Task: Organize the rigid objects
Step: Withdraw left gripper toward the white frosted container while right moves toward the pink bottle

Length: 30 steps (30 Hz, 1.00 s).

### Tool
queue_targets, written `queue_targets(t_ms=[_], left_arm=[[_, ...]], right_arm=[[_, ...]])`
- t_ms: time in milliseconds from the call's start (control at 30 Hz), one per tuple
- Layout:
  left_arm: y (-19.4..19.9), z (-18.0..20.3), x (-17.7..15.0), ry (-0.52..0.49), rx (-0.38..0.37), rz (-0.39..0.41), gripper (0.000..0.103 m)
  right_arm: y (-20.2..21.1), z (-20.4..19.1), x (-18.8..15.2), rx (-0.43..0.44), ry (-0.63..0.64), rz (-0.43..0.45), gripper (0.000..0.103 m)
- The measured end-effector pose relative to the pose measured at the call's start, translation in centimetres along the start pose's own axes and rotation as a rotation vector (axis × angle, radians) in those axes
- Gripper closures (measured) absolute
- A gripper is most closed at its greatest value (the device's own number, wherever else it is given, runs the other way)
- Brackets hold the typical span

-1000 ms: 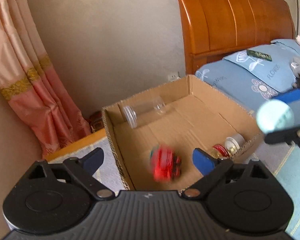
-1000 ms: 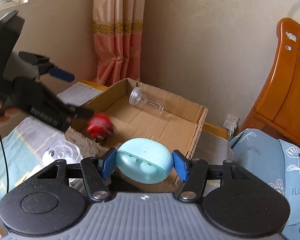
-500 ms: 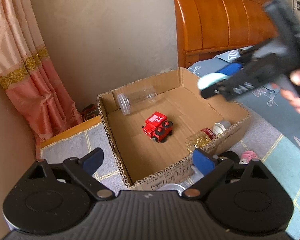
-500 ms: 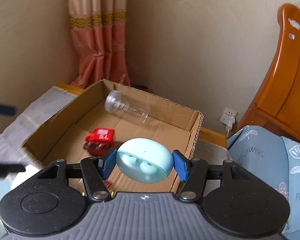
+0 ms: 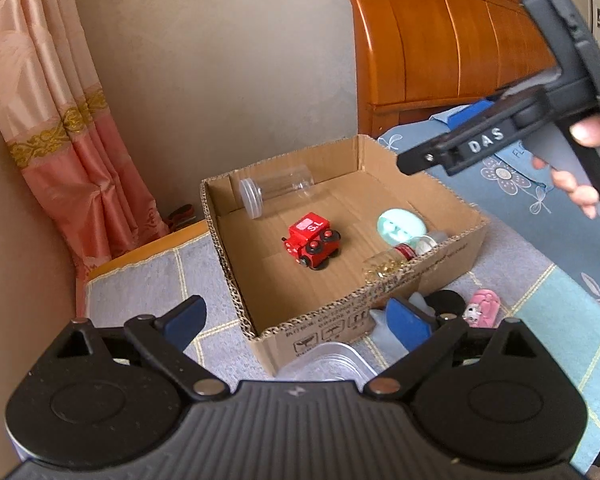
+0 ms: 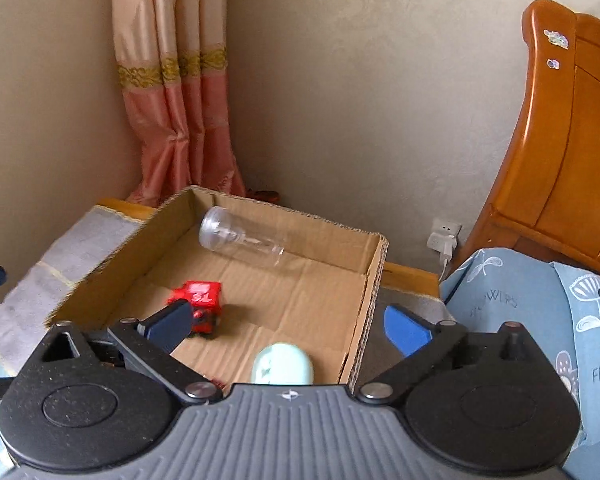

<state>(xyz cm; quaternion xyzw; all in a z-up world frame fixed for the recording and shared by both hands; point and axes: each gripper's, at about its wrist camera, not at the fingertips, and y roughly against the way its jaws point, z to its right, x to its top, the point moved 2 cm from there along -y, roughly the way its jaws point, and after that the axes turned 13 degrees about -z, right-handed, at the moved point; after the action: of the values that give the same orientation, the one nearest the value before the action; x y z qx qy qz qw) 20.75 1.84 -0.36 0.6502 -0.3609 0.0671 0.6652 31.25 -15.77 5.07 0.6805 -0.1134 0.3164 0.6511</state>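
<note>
The cardboard box [image 5: 380, 288] sits mid-frame in the left wrist view, holding a red toy car [image 5: 312, 244], a clear jar [image 5: 276, 192] lying on its side along the far wall, and a mint case [image 5: 400, 228]. What is left to sort lies lower right of it: a pink toy [image 5: 484, 308] just beyond the left gripper [image 5: 296, 320], which is spread and empty. The right gripper [image 6: 296, 324], also spread and empty, hangs over the box, so the left one looks nearer.
</note>
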Motion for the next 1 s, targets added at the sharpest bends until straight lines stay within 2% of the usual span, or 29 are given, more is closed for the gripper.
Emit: queue_targets(t_ms=[67, 300, 433, 633, 700, 800, 1000], left_arm=[[0.6, 0.4, -0.3, 0.004, 0.005, 0.011, 0.002], [2.3, 1.2, -2.2, 0.062, 0.01, 0.05, 0.001], [2.0, 1.7, -4.3, 0.117, 0.036, 0.049, 0.001], [0.7, 3.1, -7.6, 0.141, 0.125, 0.006, 0.001], [0.4, 3.7, -8.3, 0.137, 0.11, 0.005, 0.001], [-0.2, 4.2, -8.7, 0.156, 0.047, 0.005, 0.001], [-2.3, 4.7, -8.5, 0.2, -0.012, -0.055, 0.001]], right_arm=[[0.9, -0.2, -0.7, -0.006, -0.01, 0.0, 0.0], [3.2, -1.7, -4.5, -0.018, -0.058, 0.002, 0.0], [3.3, -2.4, -8.5, 0.013, -0.128, 0.002, 0.0], [1.8, -3.1, -14.6, -0.05, -0.175, -0.042, 0.0], [1.2, -3.3, -16.3, -0.067, -0.176, -0.066, 0.0], [0.4, -3.5, -17.9, -0.069, -0.186, -0.102, 0.0], [-1.1, -4.0, -19.1, -0.093, -0.162, -0.157, 0.0]])
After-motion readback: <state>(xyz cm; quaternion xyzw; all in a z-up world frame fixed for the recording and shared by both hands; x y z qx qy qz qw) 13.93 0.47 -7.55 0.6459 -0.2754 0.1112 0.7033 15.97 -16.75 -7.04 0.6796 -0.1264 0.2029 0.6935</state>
